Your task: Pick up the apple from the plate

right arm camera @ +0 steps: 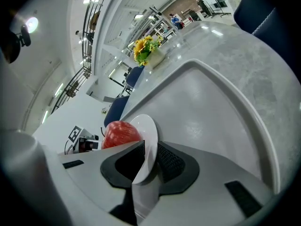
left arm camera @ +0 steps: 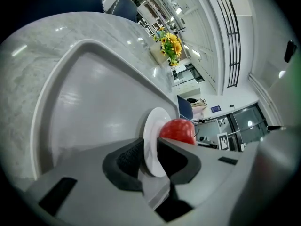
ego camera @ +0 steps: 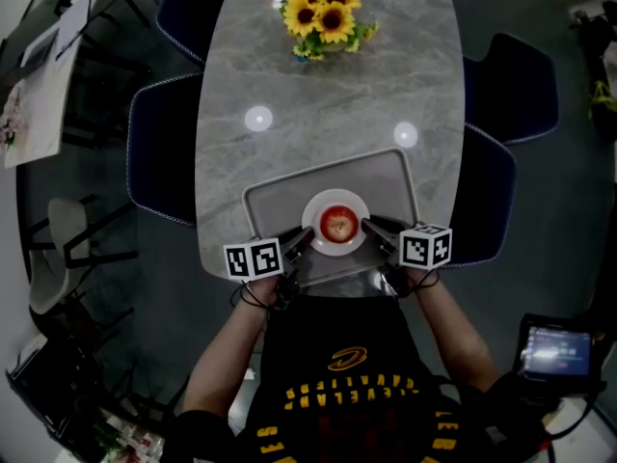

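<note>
Pinching the plate (ego camera: 335, 195) by opposite rims with the left gripper (left arm camera: 149, 157) and the right gripper (right arm camera: 148, 161), both clamped on the rim, not on fruit. Carrying the apple (ego camera: 338, 225) loose just beyond both sets of jaws, mid-plate. Likely to roll it off through any uneven tilt or a slipping pinch. Hemmed by the tray (ego camera: 289, 186) lip ahead of and outboard of each gripper; free upward, and onto bare desk (ego camera: 328, 95) beyond.

Head view: steeply down over table (ego camera: 328, 95).
Left gripper view: close, plate's (left arm camera: 151, 147) 9 o'clock.
Right gripper view: close, 3 o'clock.
Shared: plate, likely same sunflowers (right arm camera: 143, 48).
</note>
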Motion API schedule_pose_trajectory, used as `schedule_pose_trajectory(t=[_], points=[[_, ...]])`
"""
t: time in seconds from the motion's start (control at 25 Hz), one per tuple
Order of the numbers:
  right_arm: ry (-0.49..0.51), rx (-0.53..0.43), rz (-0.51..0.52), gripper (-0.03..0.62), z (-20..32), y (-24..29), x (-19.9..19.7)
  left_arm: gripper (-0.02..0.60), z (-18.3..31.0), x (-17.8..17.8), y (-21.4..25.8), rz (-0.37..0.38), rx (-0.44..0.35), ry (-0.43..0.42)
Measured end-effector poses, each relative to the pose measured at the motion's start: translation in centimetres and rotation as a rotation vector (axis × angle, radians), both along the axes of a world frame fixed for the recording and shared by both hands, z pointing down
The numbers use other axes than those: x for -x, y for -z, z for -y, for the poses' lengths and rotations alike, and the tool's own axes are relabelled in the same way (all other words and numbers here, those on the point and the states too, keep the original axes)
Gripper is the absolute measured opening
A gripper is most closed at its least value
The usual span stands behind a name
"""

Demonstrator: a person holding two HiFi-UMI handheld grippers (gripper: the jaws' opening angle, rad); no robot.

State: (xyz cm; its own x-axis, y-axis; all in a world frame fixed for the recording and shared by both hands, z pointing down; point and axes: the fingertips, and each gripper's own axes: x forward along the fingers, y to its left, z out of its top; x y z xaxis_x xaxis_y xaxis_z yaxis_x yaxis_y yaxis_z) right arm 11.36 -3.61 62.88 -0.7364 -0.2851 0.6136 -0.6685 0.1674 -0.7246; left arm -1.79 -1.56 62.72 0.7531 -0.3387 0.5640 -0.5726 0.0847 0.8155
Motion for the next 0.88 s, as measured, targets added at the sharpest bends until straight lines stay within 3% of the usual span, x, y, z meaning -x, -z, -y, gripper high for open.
schedule_pose_trajectory(t=[0.28,0.4,0.6,0.88], points=[[-0.030,0.069,0.052,0.086,0.20,-0.25,0.05,0.087,-0.04,0.10,-0.09,-0.014,0.010,0.018],[-0.013,0.096,0.065,0.086,0.23,-0.30,0.10,0.047,-0.06,0.40,-0.34,0.003,0.019,0.034],[0.021,0.112,0.071,0.040,0.30,-0.48,0.07,0.032,-0.05,0.57,-0.46,0.006,0.022,0.052],[-0.036,0.164,0.145,0.031,0.45,-0.28,-0.11,0.031,-0.24,0.43,-0.45,-0.024,0.053,0.066]])
